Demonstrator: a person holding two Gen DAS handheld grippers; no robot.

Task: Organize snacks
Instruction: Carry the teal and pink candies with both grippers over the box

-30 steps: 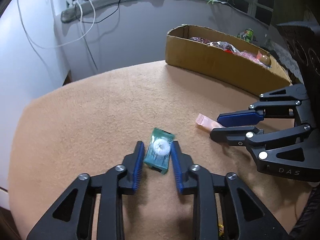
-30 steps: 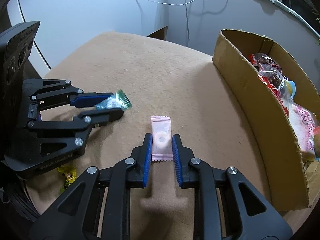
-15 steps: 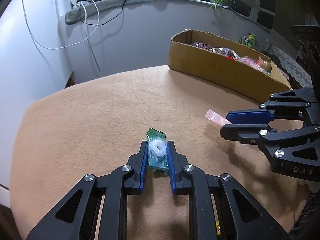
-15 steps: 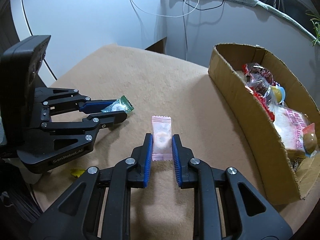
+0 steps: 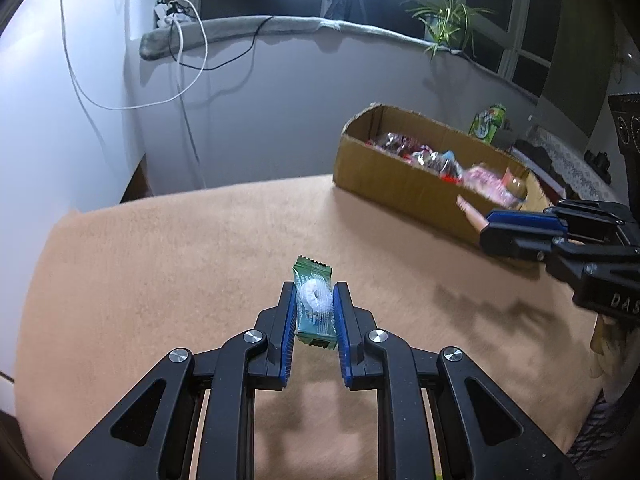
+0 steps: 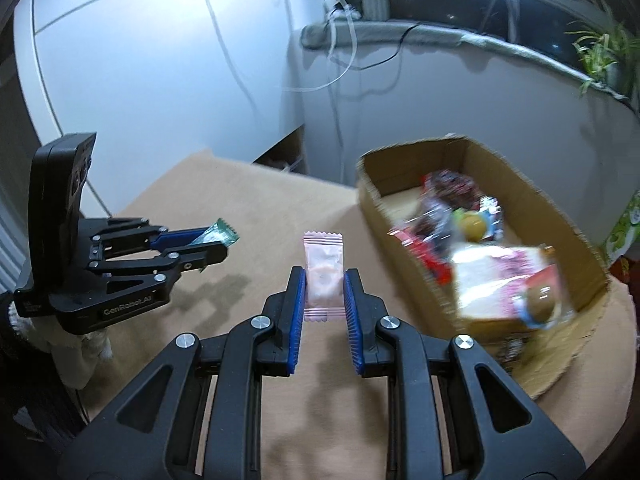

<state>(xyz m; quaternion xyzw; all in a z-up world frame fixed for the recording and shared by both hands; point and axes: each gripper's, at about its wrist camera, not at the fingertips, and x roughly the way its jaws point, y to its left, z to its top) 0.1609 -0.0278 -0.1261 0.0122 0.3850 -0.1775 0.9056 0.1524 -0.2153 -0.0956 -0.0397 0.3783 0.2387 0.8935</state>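
- Green candy (image 5: 313, 307) is squeezed in your left tongs (image 5: 313, 298), up off the tabletop (image 5: 160, 260).
- Your right tongs (image 6: 323, 280) squeeze pink candy (image 6: 322, 276) near the box (image 6: 404, 224).

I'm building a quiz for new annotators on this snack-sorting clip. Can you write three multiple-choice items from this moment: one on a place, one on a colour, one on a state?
1. Where does the cardboard box stand relative to the right gripper in its own view?
A. To its right
B. To its left
C. Out of view

2. What colour is the wrapper held by the left gripper?
A. Pink
B. Green
C. Yellow

3. In what state is the pink candy?
A. Lying flat on the tan tabletop
B. Inside the box
C. Clamped between the right gripper's blue pads, clear of the tabletop

Answers:
1. A, the box with its snacks fills the right side of the right wrist view.
2. B, the green candy with a white ring sits between its pads.
3. C, the pads press both sides of the wrapper and its shadow lies on the cloth below.
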